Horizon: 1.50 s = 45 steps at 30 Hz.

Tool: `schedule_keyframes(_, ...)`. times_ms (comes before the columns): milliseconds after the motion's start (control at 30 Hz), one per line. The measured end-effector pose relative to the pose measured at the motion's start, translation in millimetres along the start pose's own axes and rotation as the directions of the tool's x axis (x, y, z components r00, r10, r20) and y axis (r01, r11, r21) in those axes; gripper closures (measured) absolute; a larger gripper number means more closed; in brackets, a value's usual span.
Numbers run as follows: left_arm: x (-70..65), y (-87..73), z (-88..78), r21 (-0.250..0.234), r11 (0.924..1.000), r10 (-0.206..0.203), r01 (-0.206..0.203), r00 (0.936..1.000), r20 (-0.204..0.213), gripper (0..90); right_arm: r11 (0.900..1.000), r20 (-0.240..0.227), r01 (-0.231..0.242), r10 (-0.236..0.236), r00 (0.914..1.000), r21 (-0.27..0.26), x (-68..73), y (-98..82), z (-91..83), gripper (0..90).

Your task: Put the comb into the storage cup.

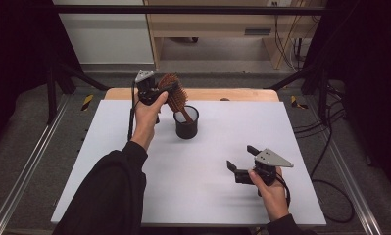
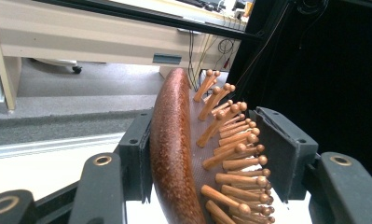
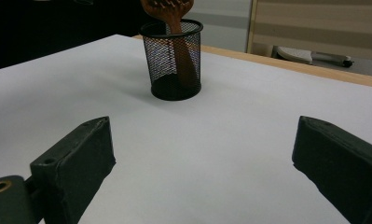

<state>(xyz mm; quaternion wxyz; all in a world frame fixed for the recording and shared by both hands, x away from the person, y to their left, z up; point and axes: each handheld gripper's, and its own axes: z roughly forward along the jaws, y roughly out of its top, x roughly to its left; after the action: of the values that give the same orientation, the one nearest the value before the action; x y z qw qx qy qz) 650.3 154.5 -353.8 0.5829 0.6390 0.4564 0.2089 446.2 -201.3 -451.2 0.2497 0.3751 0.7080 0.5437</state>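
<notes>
The left gripper (image 1: pixel 159 92) pinches the head of a wooden hairbrush (image 1: pixel 176 97) between its 2 jaws, one on the smooth back and one against the bristle side, at the far middle of the white table (image 1: pixel 109 161). The brush's long axis slants down and to the right from that gripper, with the handle already inside the black mesh cup (image 1: pixel 186 122) standing just beside the hand. The right gripper (image 1: pixel 242 164) hovers well apart at the near right, jaws spread and empty, so the left hand is much the nearer one.
</notes>
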Motion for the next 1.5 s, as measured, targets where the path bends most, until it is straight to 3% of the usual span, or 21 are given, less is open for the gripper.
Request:
schedule_keyframes(500,2.8,-1.8,-2.5,0.005,0.9997,0.022,-0.022,0.9995,-0.023,39.2,1.000,-0.003,0.000,0.000,1.0000,0.001,0.5,-0.1,0.3,5.5)
schedule_keyframes(1500,6.0,-3.8,-4.5,0.008,0.9997,0.021,-0.021,0.9991,-0.037,34.5,1.000,-0.011,0.004,-0.004,0.9999,0.010,1.7,-0.9,2.0,5.3)
